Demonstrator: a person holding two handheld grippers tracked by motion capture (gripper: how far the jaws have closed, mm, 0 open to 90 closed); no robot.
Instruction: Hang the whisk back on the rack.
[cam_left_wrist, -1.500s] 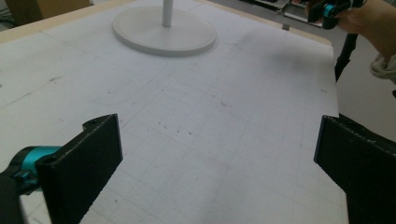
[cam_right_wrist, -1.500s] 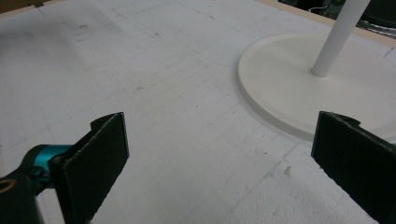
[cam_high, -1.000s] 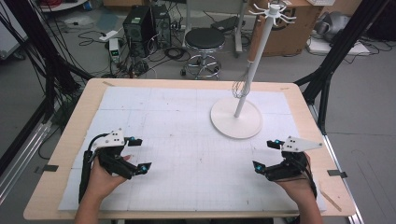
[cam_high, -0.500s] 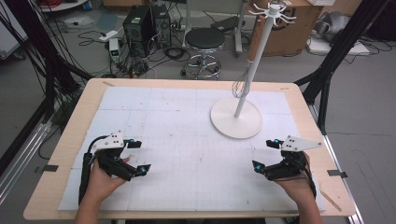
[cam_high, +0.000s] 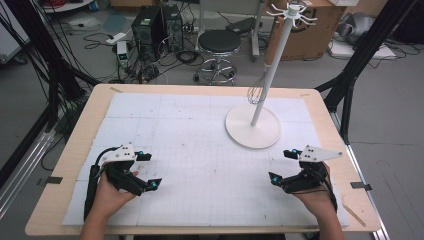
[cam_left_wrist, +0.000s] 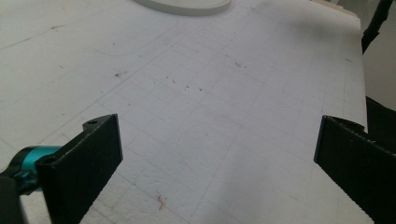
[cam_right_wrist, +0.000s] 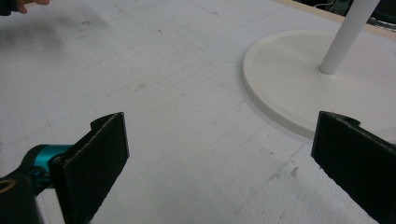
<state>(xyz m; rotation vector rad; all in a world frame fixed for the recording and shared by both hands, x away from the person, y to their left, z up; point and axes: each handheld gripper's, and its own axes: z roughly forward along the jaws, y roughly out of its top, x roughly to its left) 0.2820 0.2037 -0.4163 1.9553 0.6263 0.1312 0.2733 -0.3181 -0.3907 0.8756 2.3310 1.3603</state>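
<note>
Left tool (cam_high: 146, 170): near-left on the counter (cam_high: 200, 145), jaws apart, empty. Whisk (cam_high: 256, 92): hanging on the white stand (cam_high: 253, 125), far right of centre. Right tool (cam_high: 283, 166): near-right, jaws apart, empty.

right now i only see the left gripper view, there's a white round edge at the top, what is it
observer: the round base of a tall white pole stand with hooks at its top.
operator: anything hanging on it
observer: yes, a wire whisk with a wooden handle hangs beside the pole, wire end down.
operator: right gripper holding anything
observer: no, the right gripper has its fingers apart with bare white gridded mat between them.
</note>
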